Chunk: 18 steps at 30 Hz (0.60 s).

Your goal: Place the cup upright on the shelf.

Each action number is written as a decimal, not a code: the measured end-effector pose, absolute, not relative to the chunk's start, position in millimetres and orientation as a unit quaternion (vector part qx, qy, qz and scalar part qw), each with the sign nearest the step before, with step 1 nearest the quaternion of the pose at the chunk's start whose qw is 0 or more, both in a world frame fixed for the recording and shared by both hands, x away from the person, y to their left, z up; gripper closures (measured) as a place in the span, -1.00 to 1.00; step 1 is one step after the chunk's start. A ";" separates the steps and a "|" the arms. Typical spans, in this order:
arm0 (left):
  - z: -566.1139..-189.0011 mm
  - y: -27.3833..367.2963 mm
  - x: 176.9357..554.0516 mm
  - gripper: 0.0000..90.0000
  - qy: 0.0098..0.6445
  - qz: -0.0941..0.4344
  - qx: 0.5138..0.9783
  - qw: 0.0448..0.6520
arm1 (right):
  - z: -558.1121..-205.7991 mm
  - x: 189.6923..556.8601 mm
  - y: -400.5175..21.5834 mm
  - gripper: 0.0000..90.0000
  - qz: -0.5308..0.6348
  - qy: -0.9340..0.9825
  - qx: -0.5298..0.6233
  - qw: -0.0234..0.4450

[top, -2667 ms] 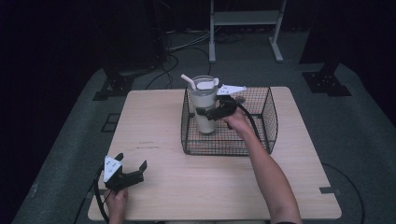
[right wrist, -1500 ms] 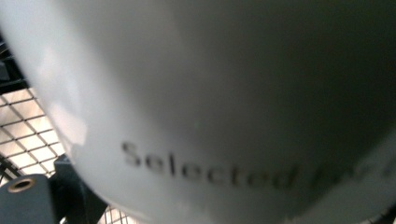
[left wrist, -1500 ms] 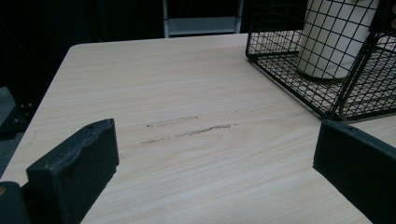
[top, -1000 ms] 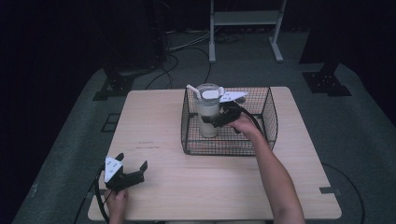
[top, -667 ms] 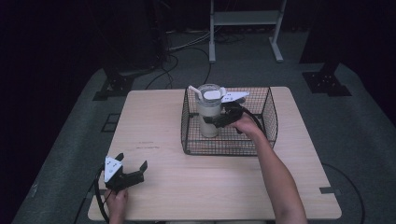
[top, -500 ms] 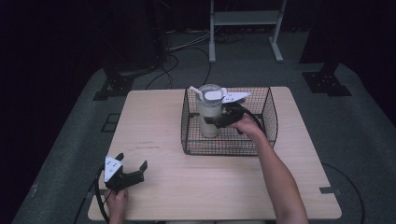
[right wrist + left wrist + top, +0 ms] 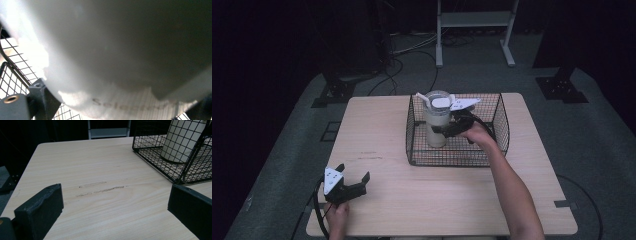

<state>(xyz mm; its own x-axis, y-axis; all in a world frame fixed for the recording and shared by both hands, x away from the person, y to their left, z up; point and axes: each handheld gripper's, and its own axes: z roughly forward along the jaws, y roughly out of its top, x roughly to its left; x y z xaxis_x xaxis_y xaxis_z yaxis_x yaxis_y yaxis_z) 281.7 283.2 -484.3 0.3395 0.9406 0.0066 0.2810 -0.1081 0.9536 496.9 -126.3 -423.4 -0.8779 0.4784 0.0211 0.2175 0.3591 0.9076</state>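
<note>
At centre frame the right gripper (image 7: 446, 131) clasps a white cup (image 7: 435, 125) standing inside the wire basket (image 7: 499, 131), best released gently only once it sits flat, while the left gripper (image 7: 352, 182) rests gaping and empty at lower left.

Matt wood table (image 7: 452, 200), black wire basket (image 7: 499, 117)

Faint grey lettering runs along the lower wall of the white cup (image 7: 120, 82) in the right gripper view. It starts "Sele"; the remainder is blurred and unreadable. No other legible text or numbers.
</note>
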 end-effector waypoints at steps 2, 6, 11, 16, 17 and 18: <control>-484.3 283.2 281.7 -1.00 0.462 0.342 0.661 0.482 | -423.2 496.7 -126.2 -0.84 0.523 0.815 0.214 0.126; -484.4 283.1 281.5 -1.00 0.461 0.342 0.662 0.483 | -422.0 495.5 -126.4 -0.84 0.518 0.819 0.212 0.128; -484.4 283.0 281.2 -1.00 0.460 0.342 0.662 0.484 | -421.3 494.0 -126.3 -0.84 0.515 0.819 0.216 0.130; -484.4 283.1 281.2 -1.00 0.460 0.342 0.662 0.483 | -420.4 493.1 -126.5 -0.84 0.510 0.822 0.215 0.134; -484.4 283.1 281.2 -1.00 0.459 0.342 0.662 0.484 | -420.2 492.7 -126.7 -0.84 0.509 0.822 0.217 0.133; -484.4 283.1 281.2 -1.00 0.459 0.342 0.662 0.483 | -420.2 492.4 -127.1 -0.84 0.509 0.822 0.217 0.132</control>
<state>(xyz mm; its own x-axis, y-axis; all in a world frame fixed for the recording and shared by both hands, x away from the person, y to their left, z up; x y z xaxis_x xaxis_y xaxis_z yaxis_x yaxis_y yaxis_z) 281.2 283.1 -484.4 0.3436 0.9391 0.0093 0.2771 -0.1109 0.9544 492.4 -127.1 -420.2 -0.8705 0.4922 0.0037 0.2227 0.3871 0.8947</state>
